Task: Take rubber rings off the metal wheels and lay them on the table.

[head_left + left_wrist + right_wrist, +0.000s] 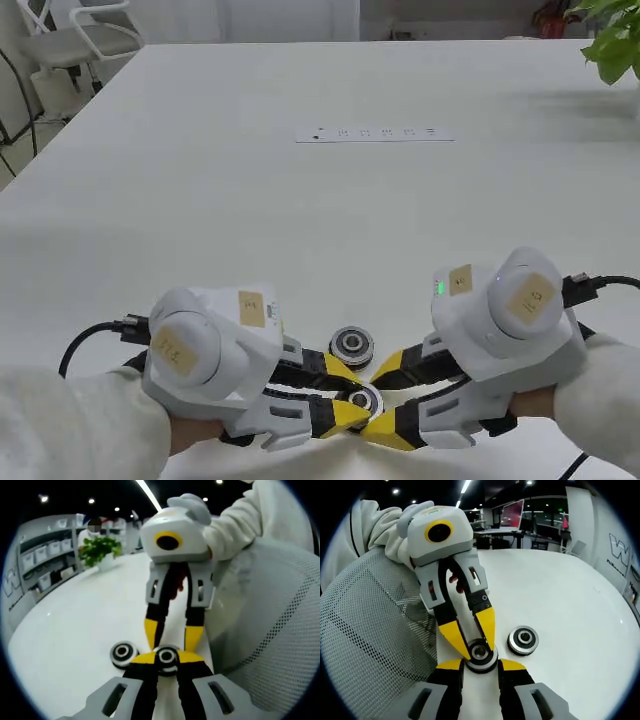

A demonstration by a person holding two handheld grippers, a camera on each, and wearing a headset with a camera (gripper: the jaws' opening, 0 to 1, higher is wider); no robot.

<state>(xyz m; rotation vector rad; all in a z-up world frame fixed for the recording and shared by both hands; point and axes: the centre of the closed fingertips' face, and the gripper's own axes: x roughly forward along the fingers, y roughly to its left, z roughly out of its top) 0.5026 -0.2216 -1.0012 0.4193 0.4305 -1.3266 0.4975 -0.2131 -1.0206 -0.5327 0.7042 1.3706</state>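
Pinching wheel (361,399), left gripper (346,392) facing right gripper (381,398)

The bench (300,220) looked smooth and faintly sheened, the near wheel (361,399) and far wheel (351,344) were shiny metal ringed in black rubber, the left hand-held gripper (362,394) and right hand-held gripper (368,406) glossy plastic.

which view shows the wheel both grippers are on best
Right gripper view: the wheel sits face-on, hub and outer ring clear. Left gripper view shows it smaller; head view has it half hidden by jaws.
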